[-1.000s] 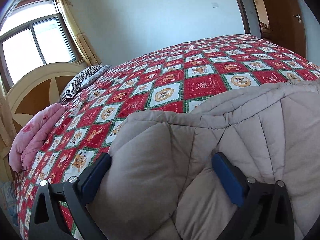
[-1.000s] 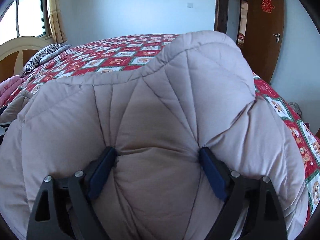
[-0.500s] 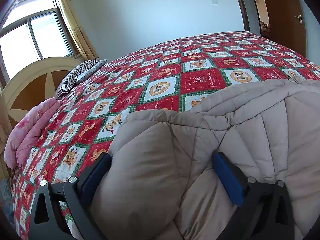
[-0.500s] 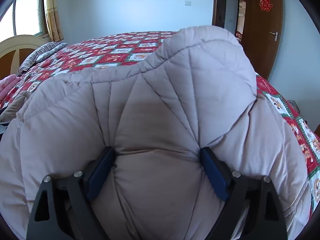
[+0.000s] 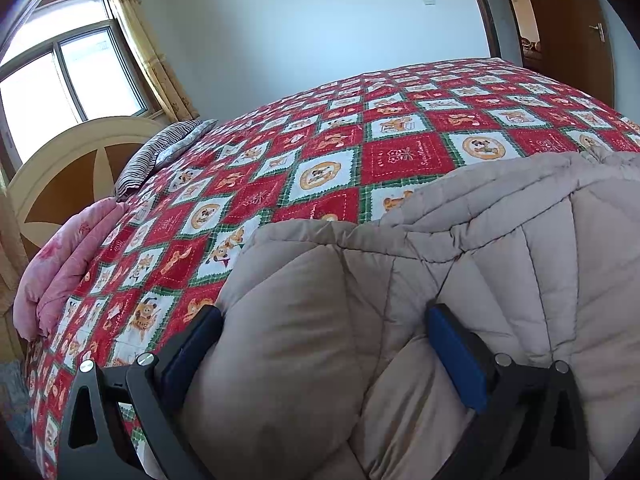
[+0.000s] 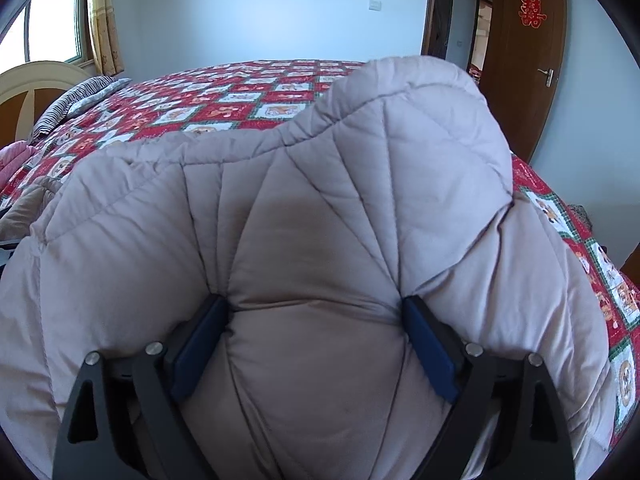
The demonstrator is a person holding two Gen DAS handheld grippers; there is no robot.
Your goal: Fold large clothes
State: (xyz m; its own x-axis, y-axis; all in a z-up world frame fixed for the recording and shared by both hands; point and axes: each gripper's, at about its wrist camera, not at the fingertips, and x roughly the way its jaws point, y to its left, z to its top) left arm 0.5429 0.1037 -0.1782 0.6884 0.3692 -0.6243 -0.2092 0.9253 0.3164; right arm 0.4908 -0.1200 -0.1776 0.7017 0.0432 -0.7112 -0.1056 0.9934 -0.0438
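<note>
A large beige quilted padded coat (image 5: 500, 248) lies bunched on the bed and fills the lower part of both views (image 6: 320, 208). My left gripper (image 5: 324, 320) is shut on a thick fold at its left edge, blue pads pressed into the padding on both sides. My right gripper (image 6: 316, 308) is shut on another thick fold of the coat, which bulges up between and above the fingers and hides the bed behind it.
The bed has a red, white and green patchwork cover (image 5: 360, 152). A pink folded quilt (image 5: 68, 256) and a striped pillow (image 5: 160, 152) lie by the round headboard (image 5: 68, 168) at left. A window (image 5: 60, 80) is far left, a brown door (image 6: 528, 52) at right.
Both grippers have kept their hold on the coat. The left view has shifted a little forward over the bed; the coat fold in the right view has risen slightly.
</note>
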